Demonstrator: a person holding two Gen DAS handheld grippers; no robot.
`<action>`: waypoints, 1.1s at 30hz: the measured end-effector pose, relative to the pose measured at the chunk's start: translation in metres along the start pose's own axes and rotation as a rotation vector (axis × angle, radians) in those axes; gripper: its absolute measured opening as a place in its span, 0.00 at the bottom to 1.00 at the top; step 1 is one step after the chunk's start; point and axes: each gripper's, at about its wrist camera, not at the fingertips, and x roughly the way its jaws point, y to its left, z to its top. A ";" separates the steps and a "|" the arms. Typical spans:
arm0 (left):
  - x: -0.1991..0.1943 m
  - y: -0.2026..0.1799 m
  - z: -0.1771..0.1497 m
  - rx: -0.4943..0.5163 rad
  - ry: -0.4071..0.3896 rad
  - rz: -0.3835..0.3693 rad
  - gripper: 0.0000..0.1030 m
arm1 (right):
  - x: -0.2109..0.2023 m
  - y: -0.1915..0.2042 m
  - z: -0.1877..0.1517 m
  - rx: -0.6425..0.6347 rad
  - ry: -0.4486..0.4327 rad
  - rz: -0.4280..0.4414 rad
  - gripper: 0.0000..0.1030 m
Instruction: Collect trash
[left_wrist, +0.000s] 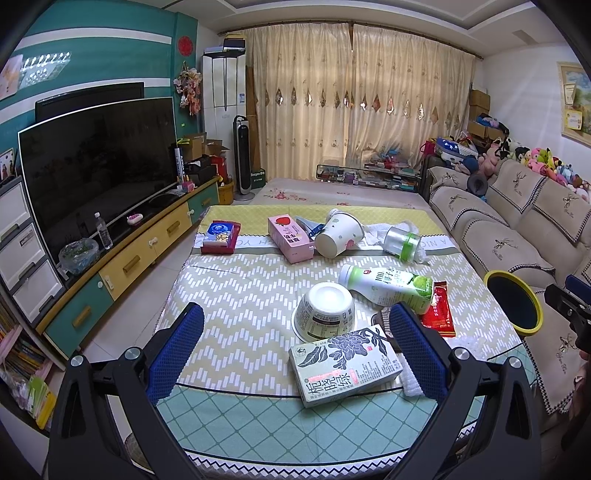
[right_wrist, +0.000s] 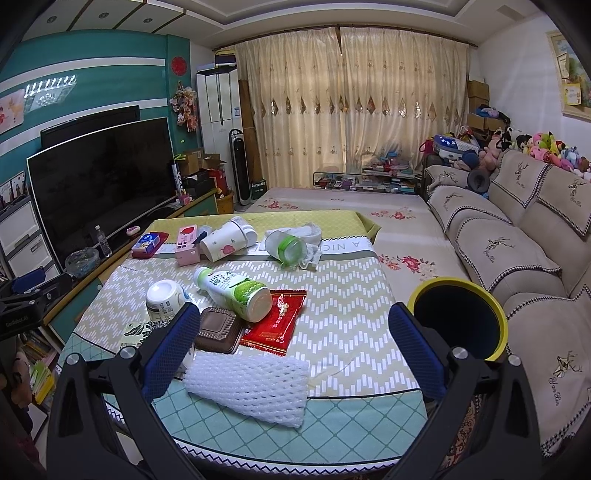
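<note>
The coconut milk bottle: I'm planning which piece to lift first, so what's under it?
The bottle lies across the red wrapper, touching the brown tray. Anything beneath its body is hidden.

your right gripper (right_wrist: 293, 341) hangs over the near edge of the table (right_wrist: 343, 325), fingers spread wide with nothing between them. take the green-and-white bottle (right_wrist: 236, 291) as your mark: it lies on its side. the red wrapper (right_wrist: 275, 321) lies partly under its base, the brown tray (right_wrist: 218, 329) touches it on the near side, and the white foam net (right_wrist: 251, 387) lies nearer still. the upturned bowl (right_wrist: 162, 299) sits just left of it. the yellow-rimmed bin (right_wrist: 460, 317) stands well right, off the table.
</note>
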 end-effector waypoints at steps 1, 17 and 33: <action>0.000 0.000 0.000 0.000 0.000 0.001 0.96 | 0.000 0.000 0.000 0.000 0.000 -0.001 0.94; 0.001 0.000 0.000 0.001 0.003 -0.001 0.96 | 0.002 0.002 0.000 -0.002 0.003 0.001 0.94; 0.001 0.000 0.000 0.001 0.004 -0.001 0.96 | 0.002 0.003 0.000 -0.003 0.005 0.001 0.94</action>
